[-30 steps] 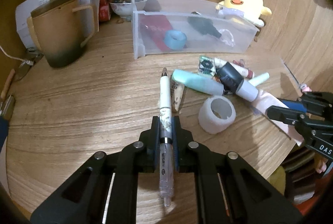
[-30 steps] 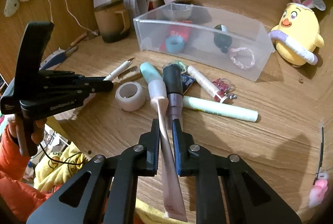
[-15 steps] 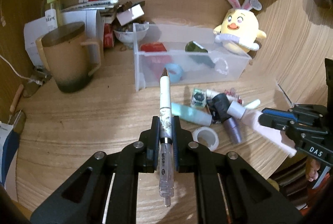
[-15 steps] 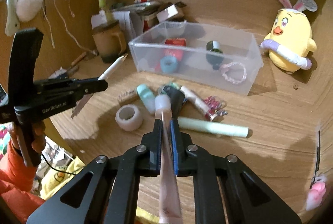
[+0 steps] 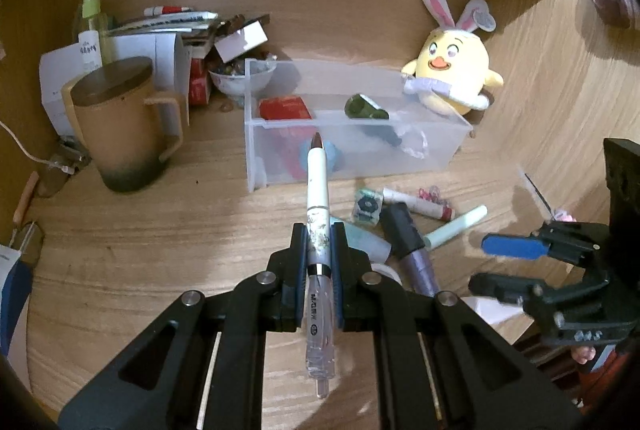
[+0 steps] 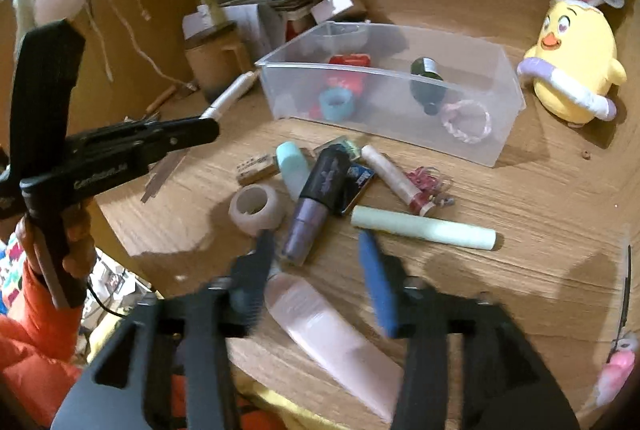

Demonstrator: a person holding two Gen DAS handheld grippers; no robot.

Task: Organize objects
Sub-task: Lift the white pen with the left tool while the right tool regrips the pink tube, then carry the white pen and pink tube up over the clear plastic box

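White ballpoint pen with clear barrel [image 5: 318,214] sits clamped in the left gripper [image 5: 318,242], raised above the wooden desk [image 5: 140,230], tip aimed at the clear plastic bin [image 5: 360,154]. Best carried over the near wall, tip lowered inside before release, clear of the blue tape ring [image 6: 337,104].

Right gripper [image 6: 316,262]: jaws spread wide, holding nothing; pale pink squeeze tube [image 6: 332,334] lies between them on the desk edge.

Count: two grippers, one bin, one pen held.
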